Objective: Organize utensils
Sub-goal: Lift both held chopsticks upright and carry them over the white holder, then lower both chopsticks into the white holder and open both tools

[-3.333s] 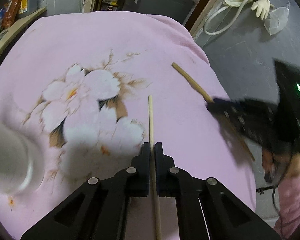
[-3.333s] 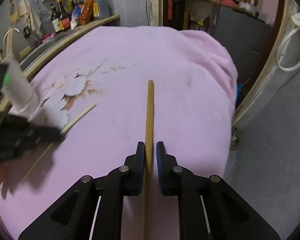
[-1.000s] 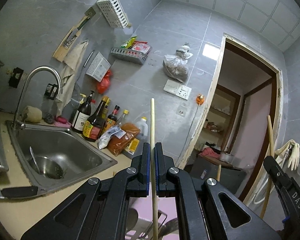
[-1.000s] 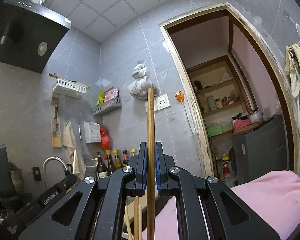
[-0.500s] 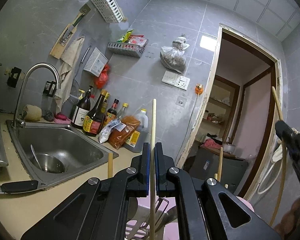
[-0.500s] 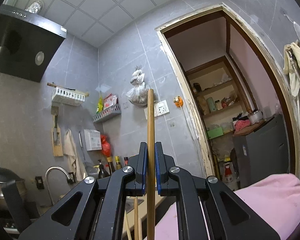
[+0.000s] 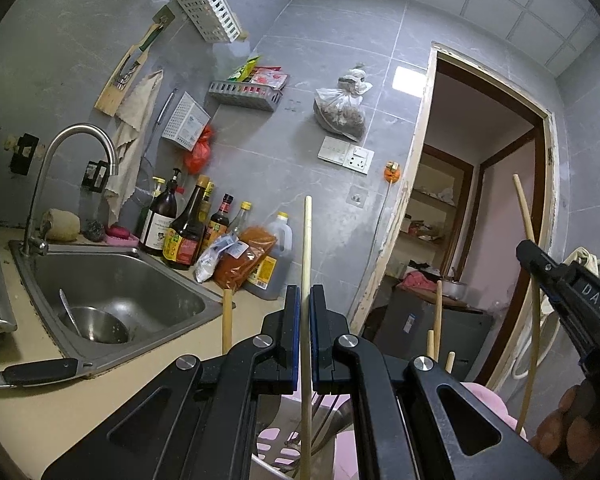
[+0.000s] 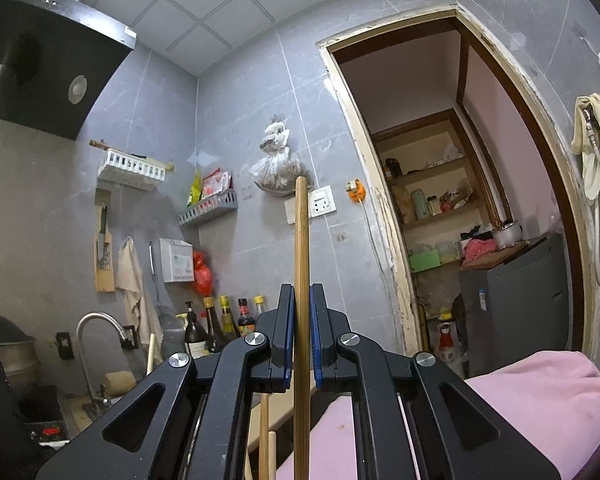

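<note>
My left gripper (image 7: 305, 300) is shut on a pale wooden chopstick (image 7: 307, 240) that stands upright between its pads. My right gripper (image 8: 301, 300) is shut on a darker brown chopstick (image 8: 301, 236), also upright. The left wrist view shows the right gripper (image 7: 560, 292) at the right edge with its chopstick (image 7: 525, 216), and a hand behind it. Below the left gripper, several wooden stick tops (image 7: 227, 320) and a metal utensil (image 7: 332, 416) poke up from a pink slotted holder (image 7: 274, 440), mostly hidden by the gripper body.
A steel sink (image 7: 112, 280) with a tap, sauce bottles (image 7: 186, 232) and a knife handle (image 7: 40, 370) lie on the counter at left. The pink cloth (image 8: 540, 392) covers the surface at right. An open doorway (image 8: 440, 200) is behind, and a range hood (image 8: 40, 60) hangs upper left.
Both grippers have lifted their chopsticks off the pink cloth and now hold them upright, facing the wall. Over the last second more stick tops have come into view below the left gripper.
</note>
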### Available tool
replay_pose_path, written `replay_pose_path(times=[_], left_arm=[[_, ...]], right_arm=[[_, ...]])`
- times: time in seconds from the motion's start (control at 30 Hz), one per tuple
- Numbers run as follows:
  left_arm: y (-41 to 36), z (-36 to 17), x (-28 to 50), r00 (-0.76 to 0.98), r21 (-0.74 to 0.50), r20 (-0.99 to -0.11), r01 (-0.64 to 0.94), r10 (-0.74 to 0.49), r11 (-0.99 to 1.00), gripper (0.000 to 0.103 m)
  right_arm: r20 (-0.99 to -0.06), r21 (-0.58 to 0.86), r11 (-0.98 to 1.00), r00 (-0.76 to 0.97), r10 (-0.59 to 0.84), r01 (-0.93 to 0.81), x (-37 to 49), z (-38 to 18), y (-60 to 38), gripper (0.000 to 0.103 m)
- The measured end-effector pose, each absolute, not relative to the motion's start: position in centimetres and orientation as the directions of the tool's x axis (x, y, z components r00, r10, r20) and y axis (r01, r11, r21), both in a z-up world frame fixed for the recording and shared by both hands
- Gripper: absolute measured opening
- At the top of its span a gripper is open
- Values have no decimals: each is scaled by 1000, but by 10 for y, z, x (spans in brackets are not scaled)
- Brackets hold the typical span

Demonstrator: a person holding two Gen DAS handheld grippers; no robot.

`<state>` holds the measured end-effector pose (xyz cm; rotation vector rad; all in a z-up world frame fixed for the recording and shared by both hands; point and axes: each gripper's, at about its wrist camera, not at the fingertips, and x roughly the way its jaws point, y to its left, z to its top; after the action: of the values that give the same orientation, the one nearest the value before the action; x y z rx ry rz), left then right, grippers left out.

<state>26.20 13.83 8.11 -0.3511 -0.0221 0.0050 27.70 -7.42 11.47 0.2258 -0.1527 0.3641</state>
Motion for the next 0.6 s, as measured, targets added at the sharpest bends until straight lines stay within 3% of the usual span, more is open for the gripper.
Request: replay_pose_path(times=[0.6], left_arm=[[126,70,262,1000,-276,9,27,-26,961,3]], right_arm=[[123,116,925,930,348,-361,269,91,-69,6]])
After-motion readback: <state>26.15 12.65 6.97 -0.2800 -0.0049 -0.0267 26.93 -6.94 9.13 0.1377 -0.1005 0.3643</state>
